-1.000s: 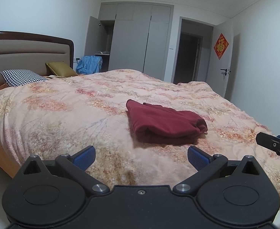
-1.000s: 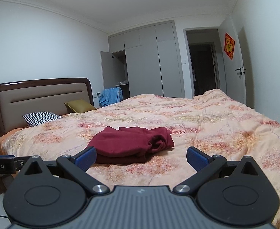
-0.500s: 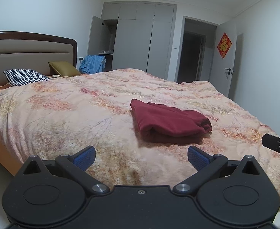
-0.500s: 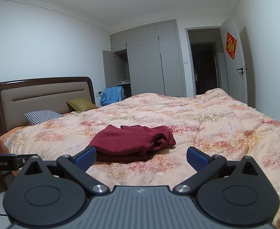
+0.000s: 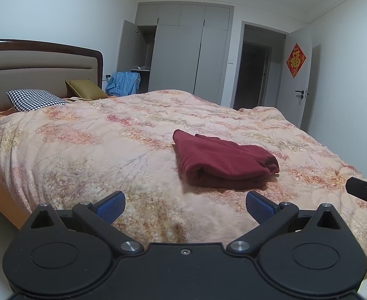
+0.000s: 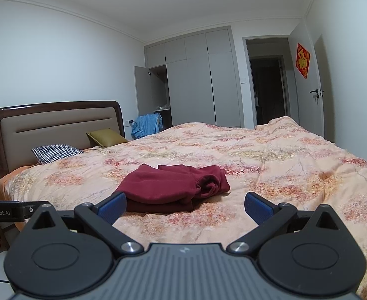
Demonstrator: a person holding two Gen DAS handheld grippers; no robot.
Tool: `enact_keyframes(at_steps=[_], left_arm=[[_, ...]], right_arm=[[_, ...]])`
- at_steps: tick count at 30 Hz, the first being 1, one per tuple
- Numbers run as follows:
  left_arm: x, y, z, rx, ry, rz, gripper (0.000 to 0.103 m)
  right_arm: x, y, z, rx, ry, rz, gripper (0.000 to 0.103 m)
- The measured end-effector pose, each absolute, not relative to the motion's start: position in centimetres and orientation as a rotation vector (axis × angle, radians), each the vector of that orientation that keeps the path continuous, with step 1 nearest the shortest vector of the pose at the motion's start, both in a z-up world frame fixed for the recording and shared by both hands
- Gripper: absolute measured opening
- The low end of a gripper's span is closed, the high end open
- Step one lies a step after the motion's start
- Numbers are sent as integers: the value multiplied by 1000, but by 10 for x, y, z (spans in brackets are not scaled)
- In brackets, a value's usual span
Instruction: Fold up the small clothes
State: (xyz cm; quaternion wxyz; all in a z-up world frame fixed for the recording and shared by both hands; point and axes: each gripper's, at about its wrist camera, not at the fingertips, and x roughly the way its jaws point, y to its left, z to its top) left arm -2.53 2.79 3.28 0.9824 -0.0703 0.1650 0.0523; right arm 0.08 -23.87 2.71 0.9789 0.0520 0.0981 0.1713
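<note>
Now, jaws of the left gripper point(image 5: 185, 205): spread wide, empty, hanging low over the near edge of the bed point(image 5: 88, 150).
Jaws of the right gripper point(image 6: 185, 205): likewise spread and empty; the tip of its left blue pad point(image 6: 113, 206) overlaps the garment in the picture, though contact cannot be told.
Task's thing: one dark red garment point(image 5: 223, 161), lying on the floral quilt toward the near side of the bed, already doubled into a thick bundle; the end nearer the door is bunched rather than flat.
Change over the last second: in the left wrist view the garment has drifted right and the room reads higher and wider, so the left gripper has turned or backed off slightly; the garment's shape is the same. In the right wrist view almost nothing has shifted.
Meaning for the task: judged from this, no fold is under way; either the fold is finished or the next grasp has not begun. Tidying the bunched end would be the likely remaining work.
Count, garments to fold: one.
Count, grippers: two, each visible at the edge of the other's view.
Count, pillows: two, a houndstooth pillow point(image 6: 56, 152) and an olive cushion point(image 6: 107, 137).
Count, other cloth: one blue garment point(image 6: 147, 125) beside the wardrobe point(image 6: 200, 80).
</note>
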Motion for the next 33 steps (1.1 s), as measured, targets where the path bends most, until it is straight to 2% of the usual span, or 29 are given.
enact_keyframes(at_steps=[33], left_arm=[[-29, 16, 39, -118, 334, 100, 102]], right_arm=[[-1, -242, 28, 108, 202, 337, 103]])
